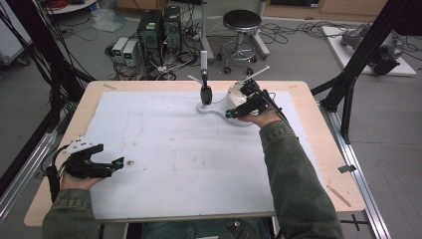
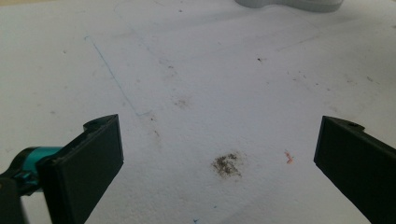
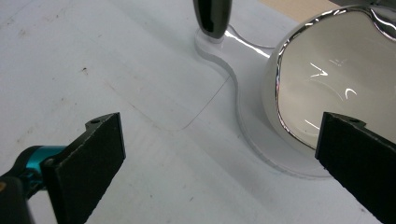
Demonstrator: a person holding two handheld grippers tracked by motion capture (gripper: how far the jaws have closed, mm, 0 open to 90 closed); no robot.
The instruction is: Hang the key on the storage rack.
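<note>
Surface: white mat [image 1: 189, 164] over a wooden table [image 1: 328, 169]; we see smudges near its middle.
Left gripper [image 2: 219, 154]: jaws spread wide, empty, low over a dark stain [image 2: 227, 164].
Right gripper [image 3: 219, 154]: jaws wide apart, holding nothing, beside the bowl [image 3: 327, 79].
Bowl: shiny, on a white base [image 3: 247, 116]; its far rim is cut off.
Black post [image 1: 205, 93]: we cannot identify it.

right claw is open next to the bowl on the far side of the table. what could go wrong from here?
1. The open right claw sits beside the shiny white bowl; one pad could knock its glossy rim and slide it on the flat white base plate.
2. The upright black handle stands close by on that plate; a sweep of the arm might tip it.
</note>
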